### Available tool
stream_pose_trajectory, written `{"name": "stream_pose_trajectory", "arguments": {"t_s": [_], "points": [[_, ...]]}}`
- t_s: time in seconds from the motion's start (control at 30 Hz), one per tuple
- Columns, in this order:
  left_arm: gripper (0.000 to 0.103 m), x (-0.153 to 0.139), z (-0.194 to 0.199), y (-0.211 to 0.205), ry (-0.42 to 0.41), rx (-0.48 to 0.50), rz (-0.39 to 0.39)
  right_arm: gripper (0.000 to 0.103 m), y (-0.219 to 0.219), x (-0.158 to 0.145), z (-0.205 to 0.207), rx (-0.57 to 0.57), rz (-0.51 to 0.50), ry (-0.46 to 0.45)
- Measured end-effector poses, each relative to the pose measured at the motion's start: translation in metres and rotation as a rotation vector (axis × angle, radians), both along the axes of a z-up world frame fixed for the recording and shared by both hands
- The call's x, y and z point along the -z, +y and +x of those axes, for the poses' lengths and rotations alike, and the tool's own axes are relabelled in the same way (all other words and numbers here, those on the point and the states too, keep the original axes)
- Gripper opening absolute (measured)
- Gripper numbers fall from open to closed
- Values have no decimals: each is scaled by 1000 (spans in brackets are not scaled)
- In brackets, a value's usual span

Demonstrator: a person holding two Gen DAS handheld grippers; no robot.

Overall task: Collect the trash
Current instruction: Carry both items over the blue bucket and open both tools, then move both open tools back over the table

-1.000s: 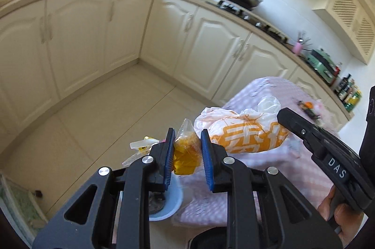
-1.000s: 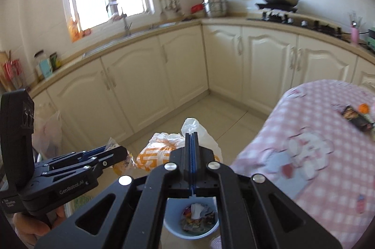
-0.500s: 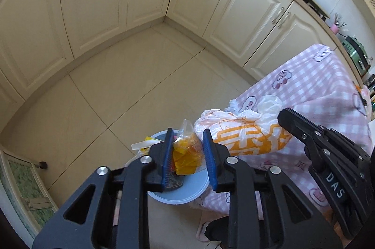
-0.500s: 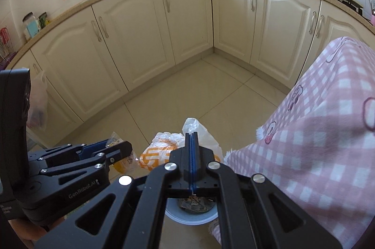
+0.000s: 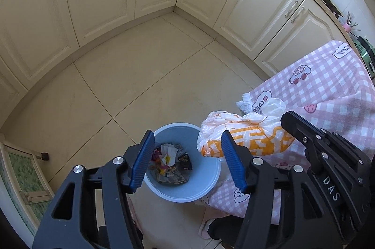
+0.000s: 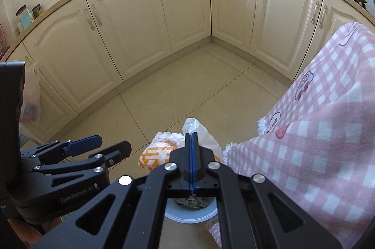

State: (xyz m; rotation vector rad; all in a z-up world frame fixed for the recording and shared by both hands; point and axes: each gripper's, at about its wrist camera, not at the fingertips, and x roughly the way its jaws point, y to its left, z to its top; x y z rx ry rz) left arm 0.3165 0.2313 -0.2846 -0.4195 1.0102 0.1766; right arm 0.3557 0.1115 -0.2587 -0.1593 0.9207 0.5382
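**Left drop done – wrapper gone from jaws, bag still to go**

A sec ago the left gripper (image 5: 187, 159) was pinching a yellow wrapper. Now nothing sits btwn the blue pads (image 5: 143, 158), and the jaws are opening, roughly mid-width. Both tools have also come down: earlier views took in counter and stove, now mostly floor (image 5: 140, 75) and the blue bin (image 5: 206, 181).

Where stuff is, rel. to the left tool: bin directly below and just ahead of the tips, its mouth framed btwn the fingers. Mixed trash (image 5: 170, 163) lies in the bottom, incl. a small yellow scrap; can't tell for sure that it's the dropped wrapper, but likely.

Right gripper (image 6: 192, 138): jaws fully closed, pinching the orange-and-white plastic bag (image 5: 243, 138). Bag hangs off its tips, just right of the left tool's right finger, over the bin's right rim and against the pink checked tablecloth (image 5: 328, 89). In the right wrist view the bin (image 6: 187, 213) shows only as a sliver under that tool.

Meaning: one item binned, prob. Next: shift the bag over the bin mouth and let go. Risk: bag is bulky vs. the opening and may catch on rim or cloth.
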Motion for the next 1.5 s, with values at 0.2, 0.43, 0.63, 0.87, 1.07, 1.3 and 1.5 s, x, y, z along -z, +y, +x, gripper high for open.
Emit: {"name": "stream_pose_trajectory", "arguments": {"t_s": [0.2,0.43,0.63,0.87,1.07,1.3,1.5], "points": [[61,-7,-2,5,-11,-22,5,1,6,-2,3,-10,11,1],[64,-21,-6,6,-38,-35,10,20,5,-14,5,-2,37,-9],[64,-46,-12,-5,-81,-20,25,20,-7,-38,-4,0,51,-49],[65,-95,-18,-35,-171,30,57,20,-48,-87,-22,46,95,-129],[66,-148,-16,-87,-268,120,80,20,-112,-142,-36,116,139,-212],[74,-190,0,-178,-341,282,106,24,-215,-181,-40,249,144,-288],[74,-202,28,-272,-361,462,190,29,-327,-193,-28,410,109,-319]]}}
